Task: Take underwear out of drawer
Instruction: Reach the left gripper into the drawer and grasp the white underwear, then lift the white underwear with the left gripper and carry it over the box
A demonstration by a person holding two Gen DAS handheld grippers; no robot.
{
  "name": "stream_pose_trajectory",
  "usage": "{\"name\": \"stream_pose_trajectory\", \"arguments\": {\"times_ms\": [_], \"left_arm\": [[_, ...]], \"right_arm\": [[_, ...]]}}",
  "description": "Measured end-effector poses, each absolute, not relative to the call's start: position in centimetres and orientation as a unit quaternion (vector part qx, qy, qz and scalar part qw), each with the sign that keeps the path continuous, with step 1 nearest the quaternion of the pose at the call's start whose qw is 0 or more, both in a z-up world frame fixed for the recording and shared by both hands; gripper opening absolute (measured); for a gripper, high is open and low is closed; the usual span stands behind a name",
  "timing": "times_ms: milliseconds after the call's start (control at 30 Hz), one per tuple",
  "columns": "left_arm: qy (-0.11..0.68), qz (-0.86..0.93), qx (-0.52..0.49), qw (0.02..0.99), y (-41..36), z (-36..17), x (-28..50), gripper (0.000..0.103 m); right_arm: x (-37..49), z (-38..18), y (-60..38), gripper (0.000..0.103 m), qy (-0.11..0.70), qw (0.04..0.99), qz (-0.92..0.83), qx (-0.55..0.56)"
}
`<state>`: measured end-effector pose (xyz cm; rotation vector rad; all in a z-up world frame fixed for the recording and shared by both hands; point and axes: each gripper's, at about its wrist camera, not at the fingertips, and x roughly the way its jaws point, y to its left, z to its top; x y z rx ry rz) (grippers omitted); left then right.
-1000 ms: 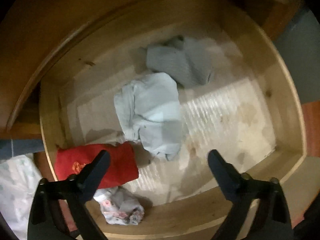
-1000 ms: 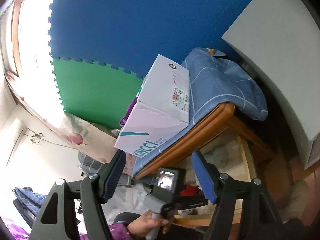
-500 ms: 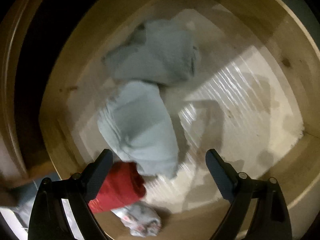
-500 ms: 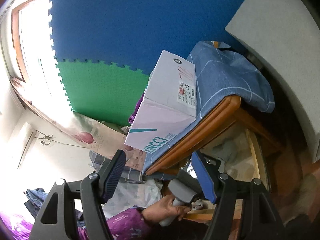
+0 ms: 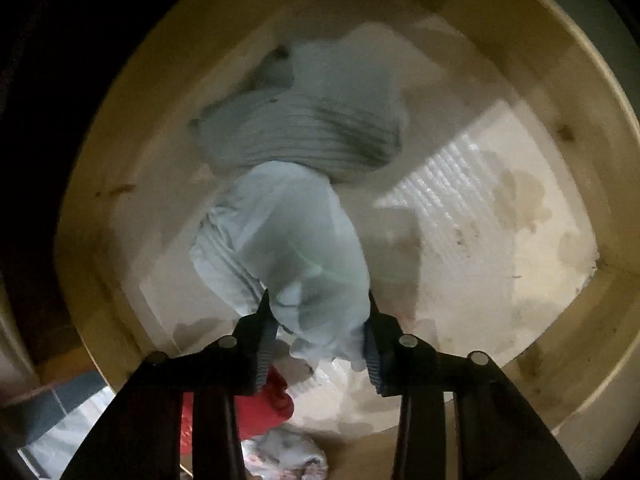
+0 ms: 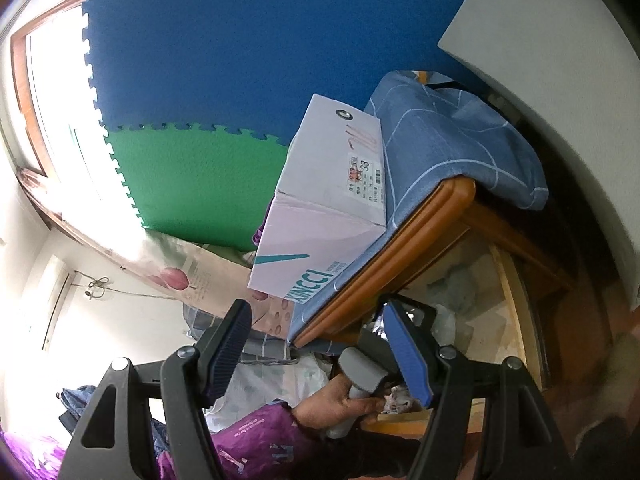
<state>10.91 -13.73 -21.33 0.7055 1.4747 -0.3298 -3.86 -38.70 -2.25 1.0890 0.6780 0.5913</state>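
The wooden drawer (image 5: pixel 532 40) is pulled out. A pale blue underwear piece (image 5: pixel 288 248) lies at its middle, with a grey ribbed one (image 5: pixel 312 132) behind it. A red piece (image 5: pixel 260 408) and a floral piece (image 5: pixel 288 456) lie near the front left corner. My left gripper (image 5: pixel 318 336) is down in the drawer, its jaws closed in on the near end of the pale blue piece. My right gripper (image 6: pixel 320 340) is open and empty, held outside the drawer (image 6: pixel 508 292) and aimed at the room.
A pink shoebox (image 6: pixel 320 216) and a blue quilt (image 6: pixel 452 136) sit on the wooden top above the drawer. The drawer liner (image 5: pixel 472 232) is stained and bare on the right. A hand (image 6: pixel 340 404) holds the left gripper's handle.
My left gripper has dropped into the drawer toward the pale blue piece, and its jaws have narrowed from wide open onto the cloth. The right gripper has barely moved.
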Motion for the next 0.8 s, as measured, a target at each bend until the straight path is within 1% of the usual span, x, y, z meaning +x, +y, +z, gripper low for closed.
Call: {"name": "stream_pose_trajectory", "arguments": {"times_ms": [67,167,333,533,633,800], "left_arm": [[0.644,-0.16,0.305,0.683,-13.2,-20.3,10.7,0.03],[0.616,-0.168,0.31,0.705,-12.7,-18.5,9.5,0.03],[0.565,-0.19,0.308,0.741,-12.1,-14.2,6.0,0.029],[0.519,-0.206,0.264,0.786,-11.3,-8.7,1.9,0.03],[0.497,-0.206,0.244,0.807,-13.3,-7.2,-0.4,0.03],[0.452,-0.201,0.21,0.843,-12.4,-3.0,-2.7,0.03]], "right_arm": [[-3.9,-2.4,-38.9,0.071,0.31,0.76,0.268,0.504],[-4.0,-2.7,-39.3,0.071,0.312,0.761,0.258,0.508],[-4.0,-3.5,-40.1,0.071,0.315,0.757,0.237,0.522],[-3.9,-4.8,-40.5,0.071,0.335,0.752,0.199,0.532],[-3.8,-5.4,-40.7,0.071,0.339,0.744,0.19,0.543],[-3.6,-5.1,-40.2,0.071,0.342,0.755,0.188,0.527]]}}
